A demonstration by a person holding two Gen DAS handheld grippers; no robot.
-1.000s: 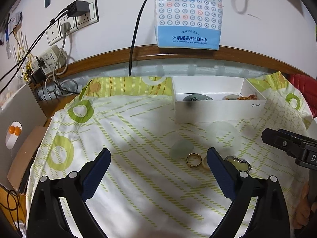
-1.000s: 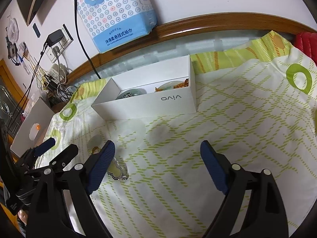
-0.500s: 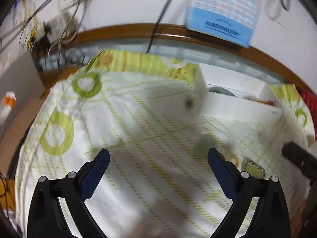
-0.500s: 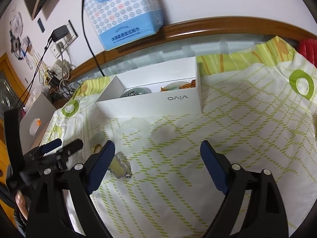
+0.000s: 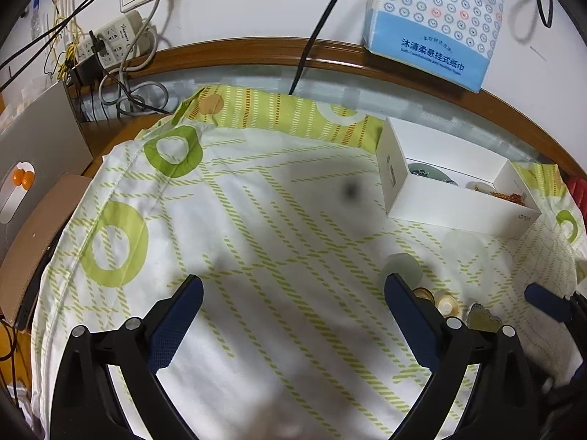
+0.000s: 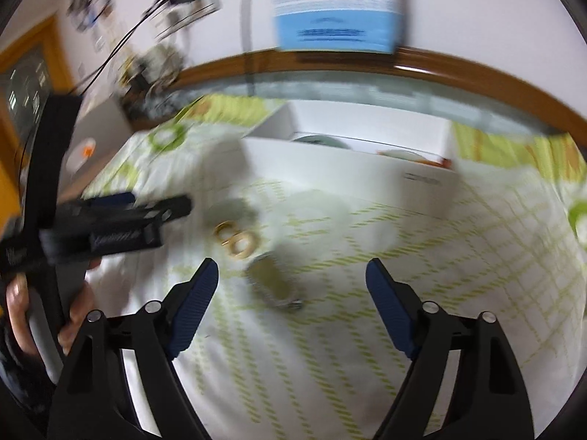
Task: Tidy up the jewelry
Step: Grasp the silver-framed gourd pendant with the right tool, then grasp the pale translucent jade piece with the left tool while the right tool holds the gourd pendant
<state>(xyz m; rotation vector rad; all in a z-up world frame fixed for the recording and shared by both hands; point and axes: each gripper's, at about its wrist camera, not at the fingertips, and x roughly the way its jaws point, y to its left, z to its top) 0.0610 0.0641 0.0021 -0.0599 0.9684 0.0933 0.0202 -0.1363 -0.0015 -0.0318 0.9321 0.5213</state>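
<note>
The right gripper [image 6: 291, 288], jaws wide but closing on nothing, hovers over a silver-rimmed pendant [image 6: 273, 282] lying flat on the patterned cloth [image 6: 458, 275] beside 2 gold rings [image 6: 236, 240]. Light, slippery (likely); pinch its edges. The left gripper [image 5: 293, 300] gapes empty.

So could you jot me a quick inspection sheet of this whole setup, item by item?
Surface: a white cloth with a green pattern, spread out, rumpled at the edges.
Job's things: two gold rings and a silver-edged pendant lie loose on the cloth; the white box stands open with some pieces inside.
Clutter: a pale round piece sits beside the rings.
Grippers: left tool open over bare cloth; right tool closing, nothing pressed between its pads, the pendant just ahead.
Cables: a black cord hangs down the wall; a power strip has tangled leads.
Surroundings: a tissue pack hangs on the wall.
</note>
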